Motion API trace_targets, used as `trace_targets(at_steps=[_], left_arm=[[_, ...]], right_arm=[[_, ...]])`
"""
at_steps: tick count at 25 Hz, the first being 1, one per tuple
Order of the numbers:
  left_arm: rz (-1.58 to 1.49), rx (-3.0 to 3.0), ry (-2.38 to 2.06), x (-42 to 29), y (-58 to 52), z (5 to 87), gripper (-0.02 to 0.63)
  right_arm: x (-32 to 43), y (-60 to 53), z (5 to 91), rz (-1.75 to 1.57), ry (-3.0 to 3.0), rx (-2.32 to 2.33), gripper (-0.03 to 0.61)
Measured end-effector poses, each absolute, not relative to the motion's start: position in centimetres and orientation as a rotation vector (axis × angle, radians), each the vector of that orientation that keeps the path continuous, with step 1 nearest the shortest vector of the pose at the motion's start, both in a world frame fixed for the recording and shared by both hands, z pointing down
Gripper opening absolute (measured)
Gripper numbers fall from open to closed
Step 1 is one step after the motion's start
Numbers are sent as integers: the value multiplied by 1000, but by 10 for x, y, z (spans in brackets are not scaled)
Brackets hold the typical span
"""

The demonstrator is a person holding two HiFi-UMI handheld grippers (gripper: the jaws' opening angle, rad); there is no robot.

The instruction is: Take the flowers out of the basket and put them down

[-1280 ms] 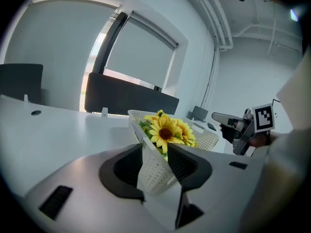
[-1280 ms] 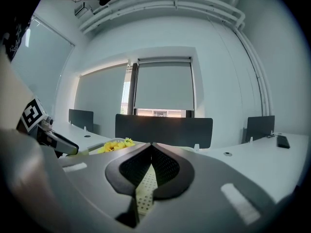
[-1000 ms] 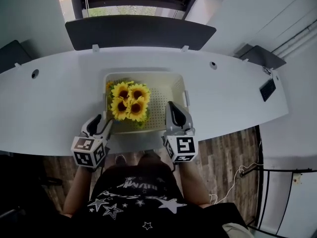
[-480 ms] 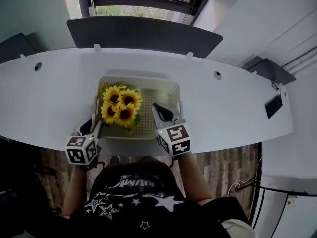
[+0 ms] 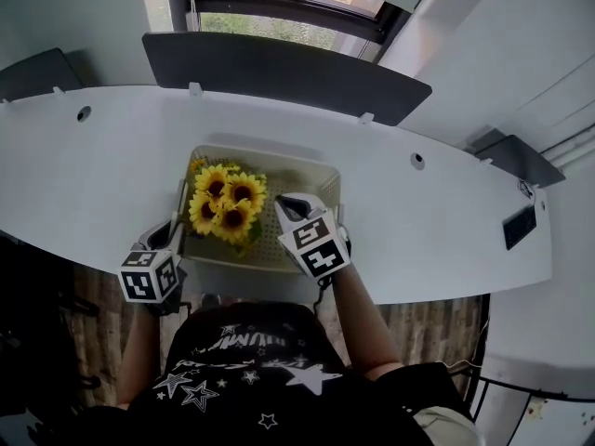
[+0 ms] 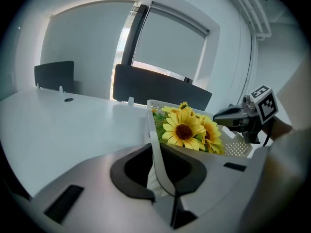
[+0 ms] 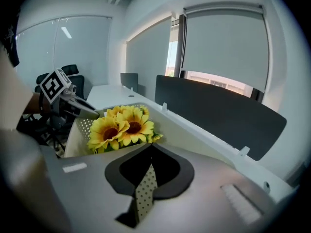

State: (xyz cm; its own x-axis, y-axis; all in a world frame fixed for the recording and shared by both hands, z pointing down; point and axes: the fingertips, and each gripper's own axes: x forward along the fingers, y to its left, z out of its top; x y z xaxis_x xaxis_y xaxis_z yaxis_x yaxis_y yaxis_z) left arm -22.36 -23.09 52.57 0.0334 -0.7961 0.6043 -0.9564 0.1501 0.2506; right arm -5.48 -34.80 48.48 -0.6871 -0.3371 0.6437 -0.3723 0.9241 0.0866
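- The flowers are still in the basket, on its left side.
- The left gripper has just been closing. Now it pinches the basket's left wall.
- The right gripper has dipped down beside the flowers. Its jaws are pressed together on a dotted basket wall.
- Both hold the basket steady on the table. No flower is grabbed yet, so I think that comes next.
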Motion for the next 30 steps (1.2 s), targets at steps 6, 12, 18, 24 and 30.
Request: trace_targets(at_steps=[6, 12, 18, 24, 30], left_arm=[[313, 1656, -1824, -223, -231, 525, 49], [313, 1643, -1836, -223, -230, 524, 49], [314, 1627, -1860, -225, -230, 525, 48], [317, 1614, -1871, -224, -231, 524, 48], [314, 1597, -1880, -225, -230, 524, 48]], right_arm=[[-72, -351, 527, 161, -2336, 366, 3], [-77, -332, 562, 91, -2241, 153, 42], [-86, -327, 569, -10, -2260, 76, 106], [-85, -318, 570, -77, -2222, -23, 218], [-86, -301, 588, -61, -2168, -130, 293]])
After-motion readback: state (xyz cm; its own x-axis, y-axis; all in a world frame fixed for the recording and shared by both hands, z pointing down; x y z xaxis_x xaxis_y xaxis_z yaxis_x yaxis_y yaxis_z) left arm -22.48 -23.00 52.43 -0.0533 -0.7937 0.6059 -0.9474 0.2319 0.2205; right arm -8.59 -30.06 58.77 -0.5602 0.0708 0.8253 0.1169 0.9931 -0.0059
